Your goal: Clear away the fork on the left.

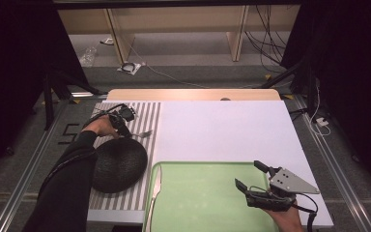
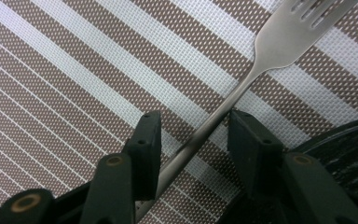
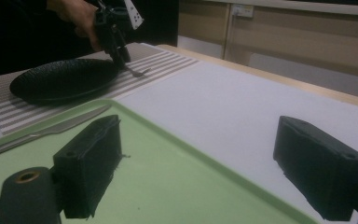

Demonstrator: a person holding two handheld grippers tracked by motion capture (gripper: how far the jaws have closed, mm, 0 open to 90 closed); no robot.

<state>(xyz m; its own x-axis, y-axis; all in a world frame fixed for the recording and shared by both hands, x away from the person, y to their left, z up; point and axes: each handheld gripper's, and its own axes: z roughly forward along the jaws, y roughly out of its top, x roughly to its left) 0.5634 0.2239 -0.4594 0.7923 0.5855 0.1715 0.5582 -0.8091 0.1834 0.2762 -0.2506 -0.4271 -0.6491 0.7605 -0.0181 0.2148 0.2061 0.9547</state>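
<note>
Fork [image 2: 242,88] lies on striped mat just beyond the black plate [image 1: 118,164]. Left gripper [image 2: 193,135] straddles its handle, jaws parted, not yet clamped. Right gripper [image 1: 251,181] idles spread over green tray [image 1: 198,203]. Next, likely: close, lift.

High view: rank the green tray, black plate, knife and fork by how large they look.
1. Green tray, largest by far.
2. Black plate.
3. Knife, on the tray's left rim; long but thin.
4. Fork, smallest; its handle is partly hidden by the left gripper.
</note>
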